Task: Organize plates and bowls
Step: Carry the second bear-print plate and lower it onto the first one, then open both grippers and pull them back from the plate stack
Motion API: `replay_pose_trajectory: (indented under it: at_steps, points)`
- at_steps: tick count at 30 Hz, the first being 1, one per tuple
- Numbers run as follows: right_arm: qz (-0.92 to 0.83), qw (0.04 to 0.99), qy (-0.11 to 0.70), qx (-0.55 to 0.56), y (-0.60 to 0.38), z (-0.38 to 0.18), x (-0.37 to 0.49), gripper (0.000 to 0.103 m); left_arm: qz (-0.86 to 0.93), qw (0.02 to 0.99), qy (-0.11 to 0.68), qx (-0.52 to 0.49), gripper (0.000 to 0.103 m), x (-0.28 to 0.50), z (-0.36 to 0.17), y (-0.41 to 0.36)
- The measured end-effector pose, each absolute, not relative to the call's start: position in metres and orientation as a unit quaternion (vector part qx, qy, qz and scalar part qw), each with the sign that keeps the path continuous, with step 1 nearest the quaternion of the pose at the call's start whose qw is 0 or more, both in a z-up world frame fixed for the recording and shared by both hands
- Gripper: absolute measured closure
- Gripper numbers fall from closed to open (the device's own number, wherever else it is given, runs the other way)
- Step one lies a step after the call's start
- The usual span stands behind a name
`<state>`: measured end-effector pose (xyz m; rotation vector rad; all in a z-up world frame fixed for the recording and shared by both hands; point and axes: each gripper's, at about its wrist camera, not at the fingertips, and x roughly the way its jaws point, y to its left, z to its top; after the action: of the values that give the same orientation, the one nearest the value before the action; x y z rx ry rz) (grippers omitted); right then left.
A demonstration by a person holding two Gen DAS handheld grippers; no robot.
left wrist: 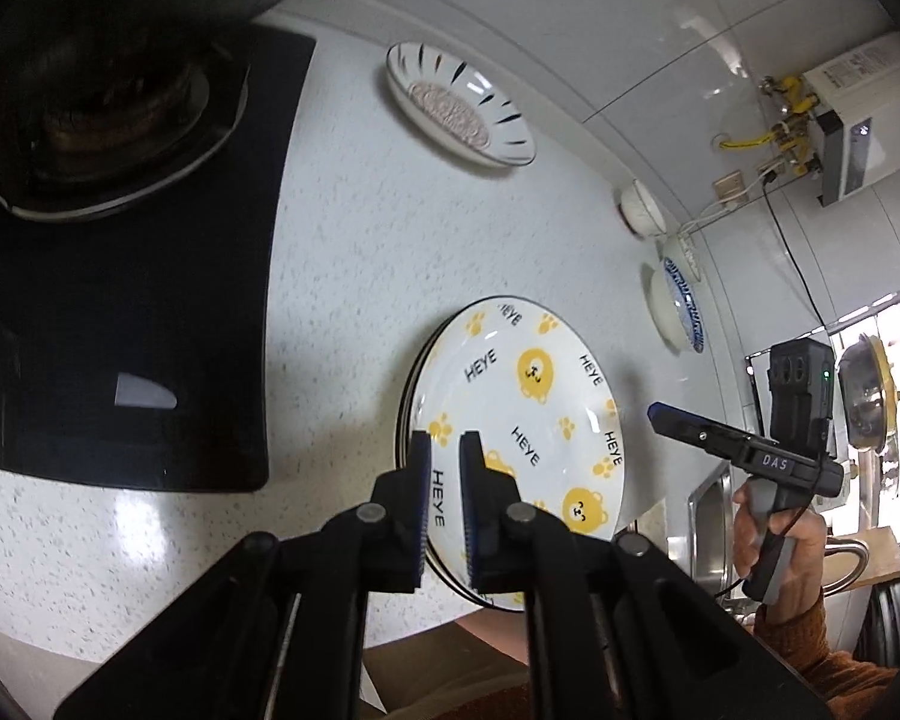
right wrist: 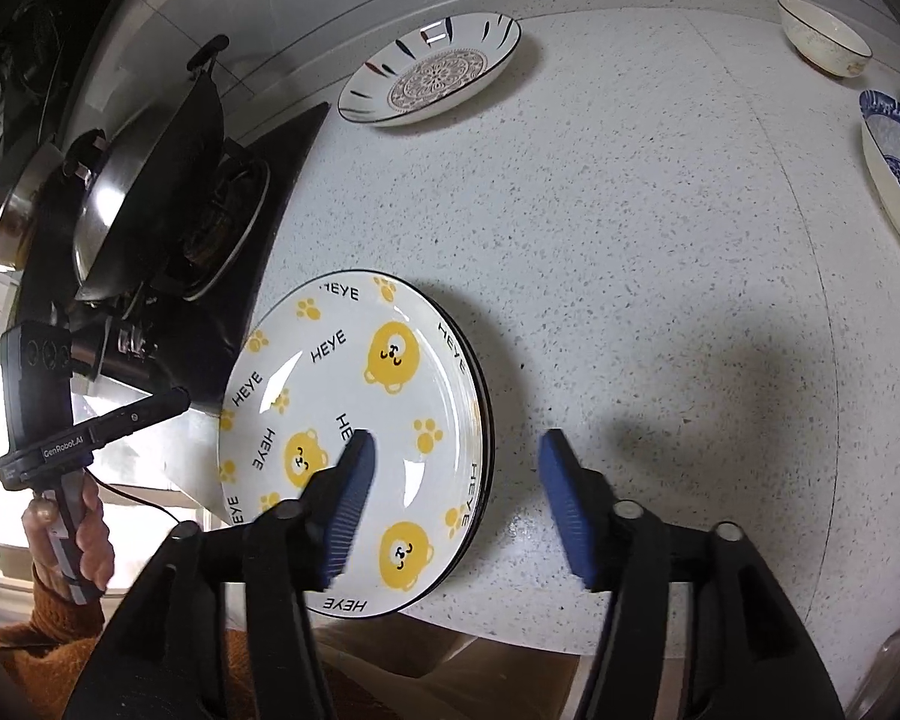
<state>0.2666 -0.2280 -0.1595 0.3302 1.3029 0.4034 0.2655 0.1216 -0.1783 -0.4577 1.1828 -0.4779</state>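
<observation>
A stack of white plates with yellow bears and "HEYE" lettering point(left wrist: 528, 420) point(right wrist: 360, 420) lies near the counter's front edge. A striped plate with a mandala centre point(left wrist: 459, 102) point(right wrist: 429, 69) lies at the back. A blue-rimmed bowl point(left wrist: 678, 309) point(right wrist: 897, 171) and a white bowl point(left wrist: 642, 207) point(right wrist: 822, 36) stand at the right. My left gripper point(left wrist: 445, 444) hovers over the stack's near edge, its jaws nearly closed and holding nothing. My right gripper point(right wrist: 456, 441) is open, its left finger over the stack, its right finger over the bare counter.
A black stove point(left wrist: 120, 300) with a wok point(right wrist: 150, 180) lies left of the stack. A sink point(left wrist: 708, 516) sits at the right. The speckled counter point(right wrist: 660, 300) spreads between the plates and bowls. The wall runs behind.
</observation>
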Motion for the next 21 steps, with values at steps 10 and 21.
replay_pose_trajectory:
  at_steps: [10,21]
  points:
    - [0.188,0.788,0.561,0.171,-0.242,-0.141,0.273,0.038,-0.172,0.826,0.525,-0.112,0.093,0.266,-0.144,0.105]
    - [0.191,0.813,0.524,0.165,-0.267,-0.123,0.309,0.016,-0.152,0.838,0.511,-0.118,0.051,0.307,-0.119,0.083]
